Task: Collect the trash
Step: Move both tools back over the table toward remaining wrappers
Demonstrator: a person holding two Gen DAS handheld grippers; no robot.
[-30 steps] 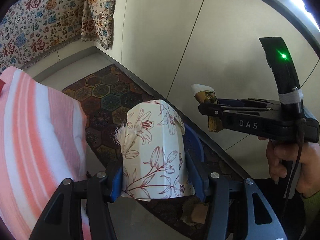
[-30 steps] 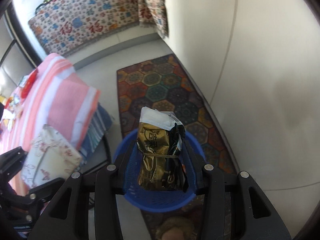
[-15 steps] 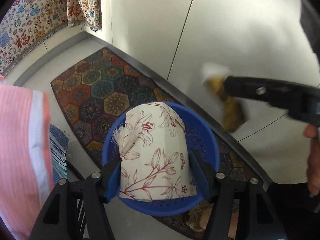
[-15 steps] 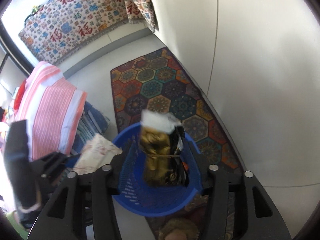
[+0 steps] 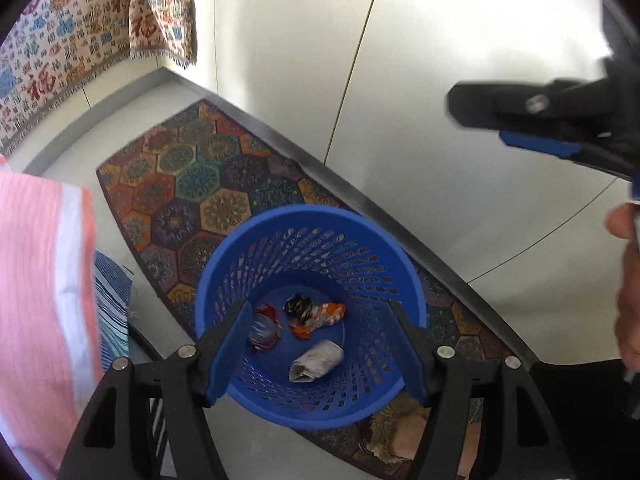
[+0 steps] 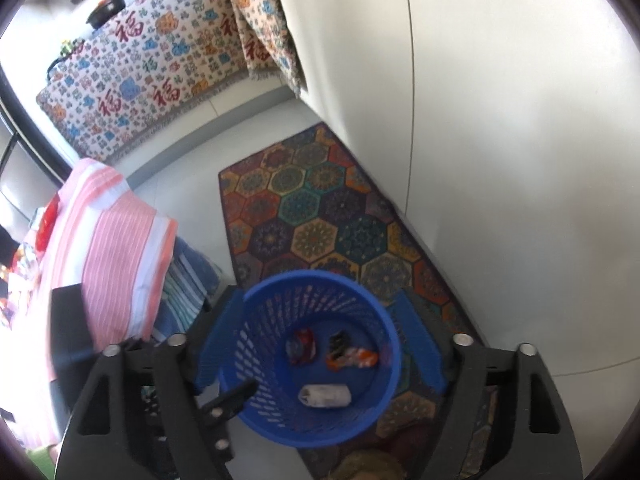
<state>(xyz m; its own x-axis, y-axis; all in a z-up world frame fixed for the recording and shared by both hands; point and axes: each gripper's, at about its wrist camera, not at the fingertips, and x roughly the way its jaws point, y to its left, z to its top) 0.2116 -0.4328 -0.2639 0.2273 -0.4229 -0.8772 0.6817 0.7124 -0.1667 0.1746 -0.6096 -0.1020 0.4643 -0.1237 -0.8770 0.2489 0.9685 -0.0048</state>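
Note:
A blue mesh basket stands on the rug below both grippers. In it lie a pale floral tissue pack, an orange and black wrapper and a red and silver wrapper. My left gripper hangs over the basket, its jaws opening with nothing between them. The right wrist view looks into the same basket, with the pale pack at the bottom. My right gripper is also above it, jaws opening wide and empty. It shows blurred in the left wrist view.
The basket sits on a hexagon-patterned rug along a white wall. A pink striped cloth bulges at the left. A cloth with red characters covers furniture at the back. A person's hand is at the right edge.
The left gripper sank over the basket and let go of the floral pack, which now lies inside. The right gripper released its gold packet; both pairs of jaws widened.

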